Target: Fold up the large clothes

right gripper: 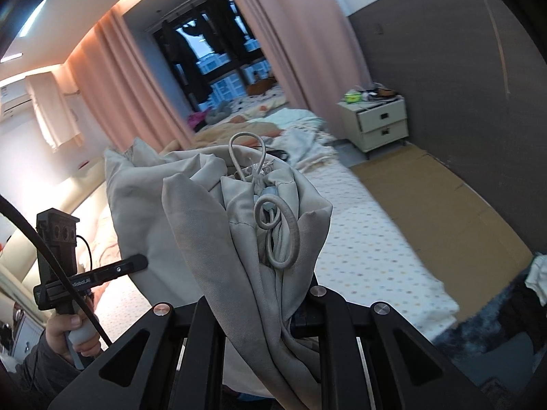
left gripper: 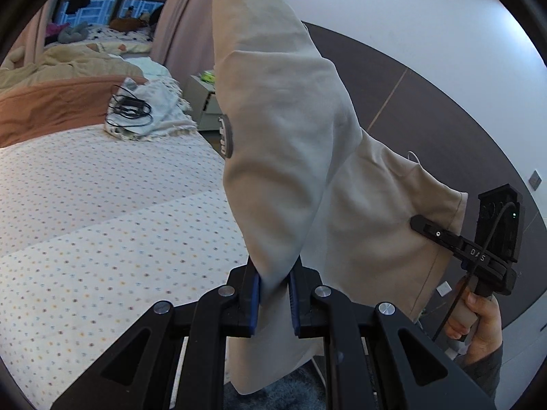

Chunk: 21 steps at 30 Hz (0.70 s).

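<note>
Early, no fold yet | beige garment (left gripper: pixel 290 143) up in air above bed (left gripper: pixel 102 205) | left tongs (left gripper: pixel 275 294) pinching cloth | right tongs (right gripper: pixel 301 307) pinching bunched edge | left: spread flat, fold

The near stretch of the dotted white bedsheet (left gripper: pixel 102 205) lies bare, wide room for a gripper to pass. Farther up it, a crumpled white fringed cloth (left gripper: pixel 160 109) with a coiled black cable (left gripper: pixel 128 111) blocks the way. The hanging beige fabric garment (left gripper: pixel 290 136) fills the middle, hiding what lies beyond
</note>
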Available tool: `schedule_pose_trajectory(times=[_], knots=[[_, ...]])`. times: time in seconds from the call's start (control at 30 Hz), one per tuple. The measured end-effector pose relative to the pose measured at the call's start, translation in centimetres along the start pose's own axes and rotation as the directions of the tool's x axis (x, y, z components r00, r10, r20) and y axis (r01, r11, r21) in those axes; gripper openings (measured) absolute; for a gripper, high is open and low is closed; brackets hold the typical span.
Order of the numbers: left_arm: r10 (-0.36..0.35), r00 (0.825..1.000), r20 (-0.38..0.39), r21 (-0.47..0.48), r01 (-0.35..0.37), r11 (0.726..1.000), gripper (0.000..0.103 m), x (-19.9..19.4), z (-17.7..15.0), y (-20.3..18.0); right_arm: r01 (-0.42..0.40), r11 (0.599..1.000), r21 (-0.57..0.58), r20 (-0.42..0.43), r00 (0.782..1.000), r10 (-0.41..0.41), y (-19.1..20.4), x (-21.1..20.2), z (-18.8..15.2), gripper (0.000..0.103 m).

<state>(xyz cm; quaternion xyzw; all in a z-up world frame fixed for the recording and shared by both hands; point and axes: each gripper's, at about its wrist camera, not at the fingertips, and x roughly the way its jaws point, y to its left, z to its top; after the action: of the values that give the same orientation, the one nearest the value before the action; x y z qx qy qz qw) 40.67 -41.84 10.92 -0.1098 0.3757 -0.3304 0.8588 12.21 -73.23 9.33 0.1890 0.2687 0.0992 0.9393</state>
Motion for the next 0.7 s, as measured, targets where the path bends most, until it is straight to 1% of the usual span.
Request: schedule_pose_trajectory(times=[0.17,0.23,0.33,0.47,0.6,0.7], knots=[[-0.047,0.996,-0.075,0.002,0.048,0.999,0.015,4.4,-0.6,-1.2,0.077,0.997,0.021,-0.037,0.996,-0.076,0.3,1.0,0.4,0.009],[-0.052,0.993,-0.106,-0.010,0.051,0.999,0.015,6.6,-0.6,-0.6,0.107,0.994,0.027,-0.057,0.993,-0.105,0.8,2.3,0.5,0.009],[-0.043,0.990,-0.135,-0.023,0.040,0.999,0.015,9.1,-0.2,-0.2,0.128,0.991,0.040,-0.076,0.989,-0.125,1.6,4.2,0.9,0.009],[-0.030,0.987,-0.161,-0.041,0.024,0.999,0.016,12.0,1.4,1.8,0.159,0.986,0.045,-0.116,0.981,-0.153,2.7,7.5,1.7,0.009],[-0.019,0.982,-0.188,-0.055,0.009,0.998,0.016,14.9,2.3,4.2,0.198,0.979,0.044,-0.160,0.969,-0.188,3.5,10.9,3.0,0.009],[-0.012,0.978,-0.208,-0.068,-0.002,0.998,0.016,17.5,2.8,6.7,0.239,0.971,0.031,-0.190,0.955,-0.229,3.7,12.9,3.7,0.009]])
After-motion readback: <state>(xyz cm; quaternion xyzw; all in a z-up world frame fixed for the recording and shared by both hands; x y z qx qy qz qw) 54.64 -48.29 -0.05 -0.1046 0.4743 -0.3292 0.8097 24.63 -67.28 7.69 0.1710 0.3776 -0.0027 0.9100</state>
